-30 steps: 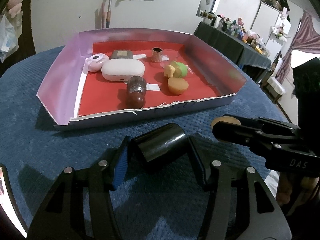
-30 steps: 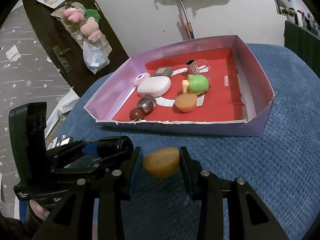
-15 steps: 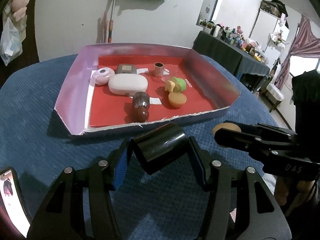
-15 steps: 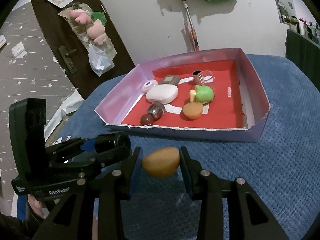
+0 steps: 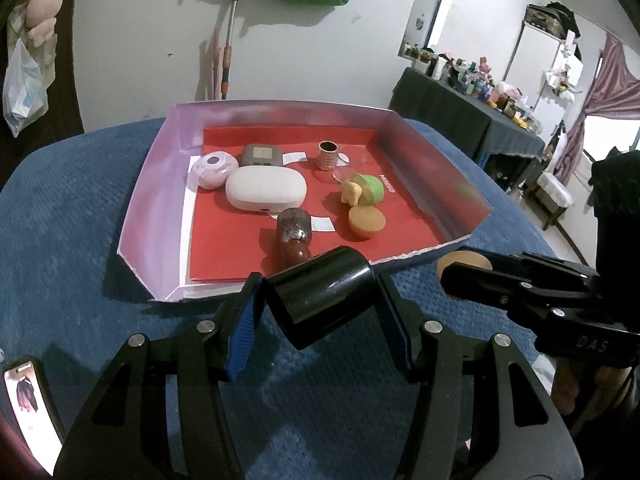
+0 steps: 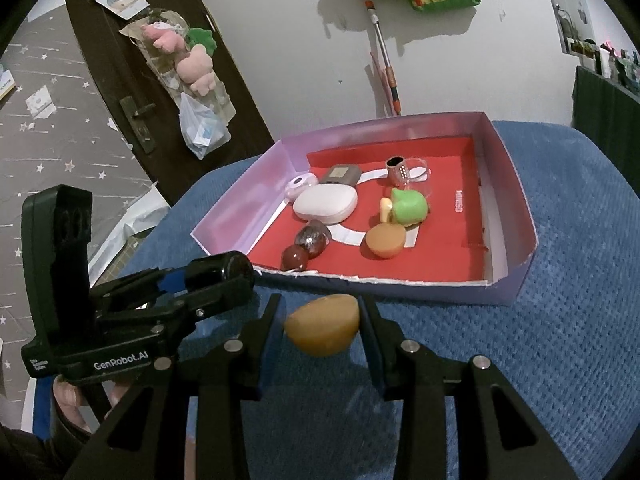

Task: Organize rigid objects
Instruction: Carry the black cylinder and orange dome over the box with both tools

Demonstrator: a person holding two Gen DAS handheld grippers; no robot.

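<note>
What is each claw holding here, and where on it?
Left claw: black cylinder, gripped across its round sides. Right claw: tan dome-shaped piece, pinched at its two sides.

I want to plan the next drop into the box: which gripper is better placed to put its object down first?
Probably the right. Right gripper, shut on the orange piece, faces bare red floor beyond the near wall. Left gripper, shut on the black cylinder, faces the dark red bottle just inside.

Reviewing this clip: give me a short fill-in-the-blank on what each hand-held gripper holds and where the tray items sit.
1. The left hand-held gripper grips a ____ cylinder.
2. The right hand-held gripper grips an orange-brown ____ piece.
3. The white oval case lies inside the ____-floored tray.

Missing words: black; dome-shaped; red
</note>
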